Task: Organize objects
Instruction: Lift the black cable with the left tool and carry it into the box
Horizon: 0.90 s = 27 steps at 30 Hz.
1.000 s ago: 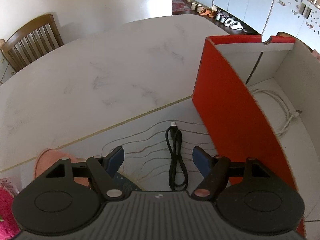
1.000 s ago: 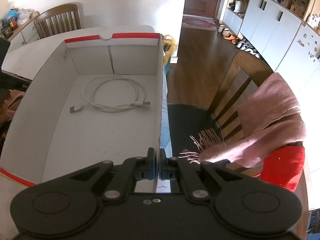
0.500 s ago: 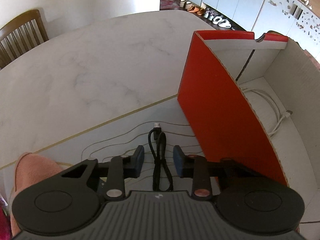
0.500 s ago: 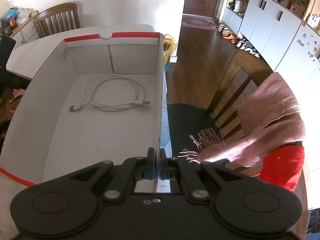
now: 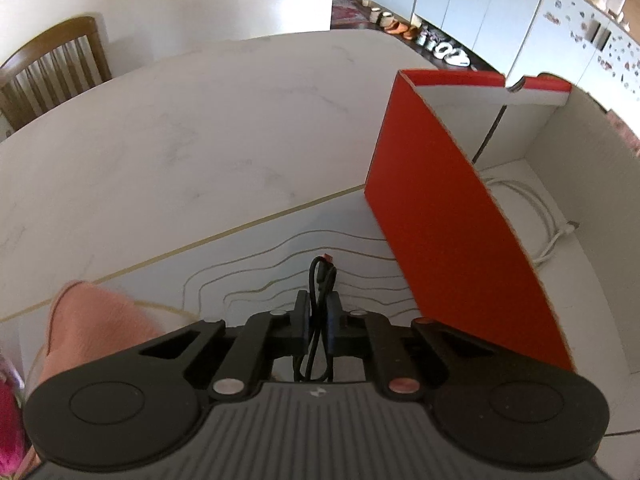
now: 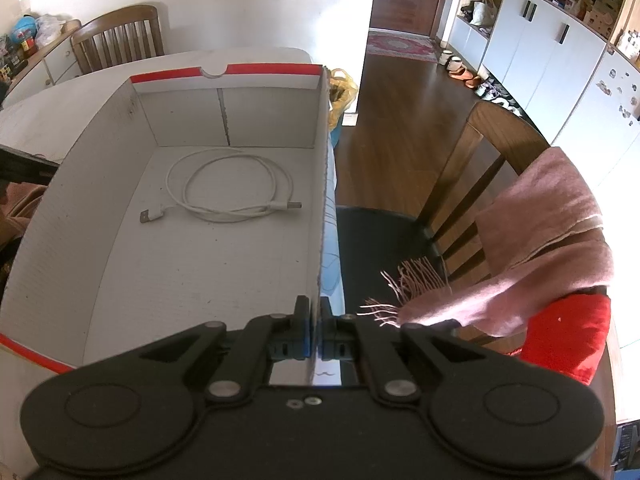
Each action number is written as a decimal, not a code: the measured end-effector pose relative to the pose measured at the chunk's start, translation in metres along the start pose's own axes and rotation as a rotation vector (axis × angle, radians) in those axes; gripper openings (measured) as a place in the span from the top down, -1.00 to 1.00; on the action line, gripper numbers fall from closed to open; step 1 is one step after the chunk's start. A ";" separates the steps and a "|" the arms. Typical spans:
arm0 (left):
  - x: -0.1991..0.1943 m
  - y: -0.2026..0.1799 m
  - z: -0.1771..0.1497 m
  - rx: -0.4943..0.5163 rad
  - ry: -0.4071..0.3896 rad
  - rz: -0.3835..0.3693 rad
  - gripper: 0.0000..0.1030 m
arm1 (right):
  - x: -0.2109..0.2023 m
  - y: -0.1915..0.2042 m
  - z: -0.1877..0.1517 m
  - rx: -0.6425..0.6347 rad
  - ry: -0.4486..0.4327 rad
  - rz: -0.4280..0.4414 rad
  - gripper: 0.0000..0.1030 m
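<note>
Now, black cable [image 5: 319, 312] pinched between left hand-held gripper [image 5: 318, 314] jaws — beside red box [image 5: 452, 216].

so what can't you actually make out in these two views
- Near end of the black cable, left wrist view: hidden under the left tongs shut on it.
- Box wall, right wrist view: the stretch pinched by the right tongs runs under the tool body.
- Items on the far shelves, both views: too small.
</note>
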State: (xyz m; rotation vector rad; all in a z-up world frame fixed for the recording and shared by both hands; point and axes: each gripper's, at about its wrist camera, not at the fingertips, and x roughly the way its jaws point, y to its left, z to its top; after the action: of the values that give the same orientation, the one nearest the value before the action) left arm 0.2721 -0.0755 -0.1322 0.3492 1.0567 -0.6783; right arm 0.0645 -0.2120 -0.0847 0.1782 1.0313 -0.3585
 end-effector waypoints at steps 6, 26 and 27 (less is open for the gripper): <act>-0.027 0.008 -0.014 -0.049 -0.031 -0.021 0.88 | 0.000 0.001 -0.002 -0.008 -0.005 0.000 0.95; -0.166 -0.027 -0.023 0.027 -0.196 -0.160 0.88 | -0.001 0.003 -0.002 -0.025 -0.012 0.002 0.94; -0.172 -0.033 -0.020 0.044 -0.208 -0.170 0.88 | -0.001 0.003 -0.002 -0.025 -0.012 0.003 0.94</act>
State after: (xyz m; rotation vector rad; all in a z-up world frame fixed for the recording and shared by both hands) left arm 0.1824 -0.0300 0.0125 0.2226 0.8802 -0.8723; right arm 0.0635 -0.2082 -0.0846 0.1543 1.0230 -0.3433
